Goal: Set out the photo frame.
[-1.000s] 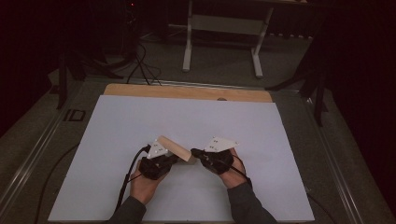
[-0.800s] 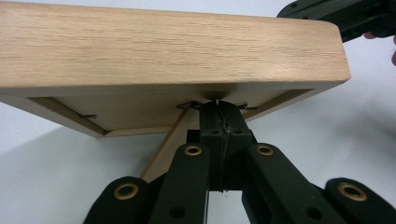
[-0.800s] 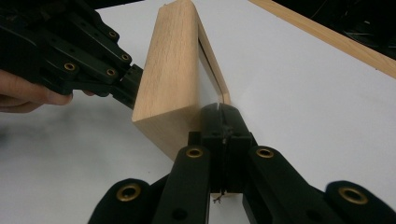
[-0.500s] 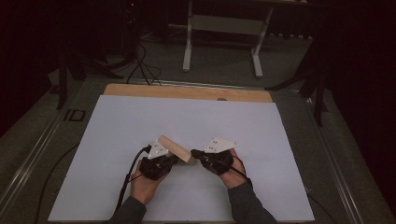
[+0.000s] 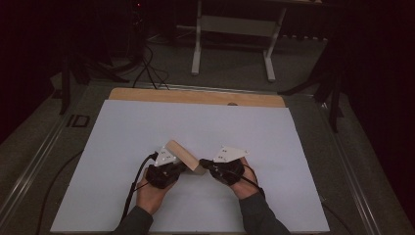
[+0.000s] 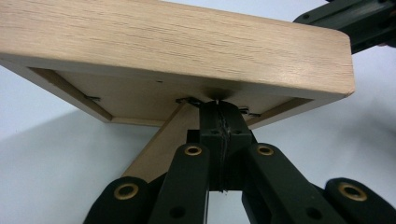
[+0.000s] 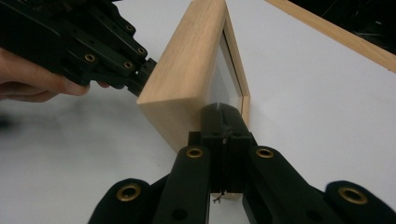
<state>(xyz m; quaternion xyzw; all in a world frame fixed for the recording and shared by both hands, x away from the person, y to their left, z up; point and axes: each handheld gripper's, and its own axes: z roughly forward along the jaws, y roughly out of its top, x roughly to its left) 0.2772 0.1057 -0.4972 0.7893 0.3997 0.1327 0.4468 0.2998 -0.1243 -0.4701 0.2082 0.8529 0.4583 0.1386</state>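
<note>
Both grippers black. L gripper (image 5: 190,169): black body, grey 3-cornered plate on top w/ small dark marks, black cable trailing back past wrist. R gripper (image 5: 203,164): same build, plate paler, cable along forearm. Close up: jaws matte black, paired link arms w/ brass-coloured rivets, small dark screw holes, thin seam down the middle. Sleeves dark grey, long, to wrists.

Almost nothing has changed over the last second. The wooden picture frame (image 5: 185,155) sits at the same tilt between the left gripper (image 5: 172,169) and the right gripper (image 5: 208,164), at the same place near the tabletop's (image 5: 293,147) front edge. Both hands have kept their places, and both pairs of jaws remain closed together.
</note>
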